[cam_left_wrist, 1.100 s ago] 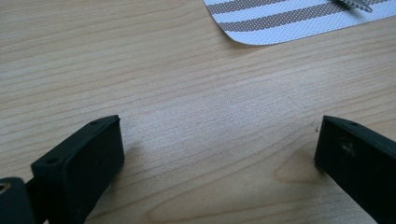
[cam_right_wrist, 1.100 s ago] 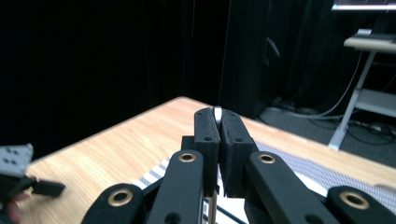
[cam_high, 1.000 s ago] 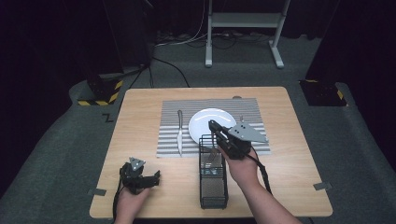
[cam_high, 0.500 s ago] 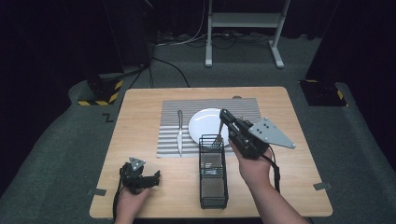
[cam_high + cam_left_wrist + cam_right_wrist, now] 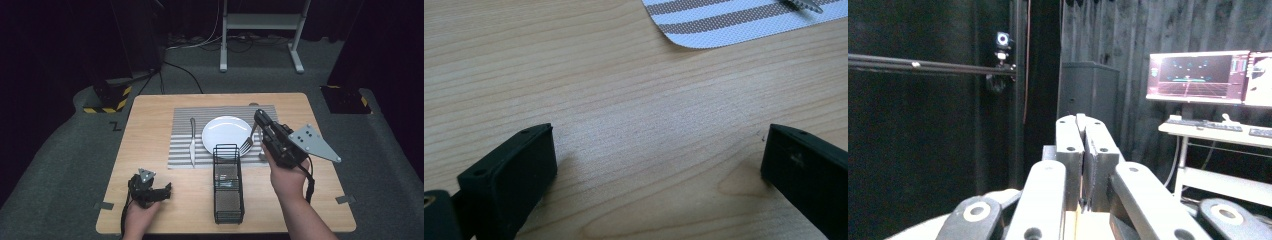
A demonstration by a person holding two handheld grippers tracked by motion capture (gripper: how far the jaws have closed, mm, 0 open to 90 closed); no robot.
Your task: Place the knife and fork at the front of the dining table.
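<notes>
My right gripper [image 5: 258, 118] hovers over the right side of the striped placemat [image 5: 182, 120], tilted up and away from the table. It is shut on the handle of a metal fork [image 5: 248, 142], whose tines hang down beside the white plate [image 5: 226, 131]. In the right gripper view the jaws [image 5: 1081, 120] are pressed together on a thin metal edge and point at the dark room. My left gripper [image 5: 164, 191] rests on the table at the near left, and its jaws [image 5: 659, 150] stand wide apart over bare wood.
A black wire basket [image 5: 228, 185] stands on the table in front of the plate. A knife [image 5: 192, 142] lies on the placemat left of the plate; its tip [image 5: 800, 5] and the placemat corner [image 5: 724, 25] appear in the left gripper view. Beyond the table are monitors [image 5: 1198, 75].
The right gripper has lifted away from the top of the wire basket, moved right and tipped upward with the fork in it. The left gripper has stayed put.
</notes>
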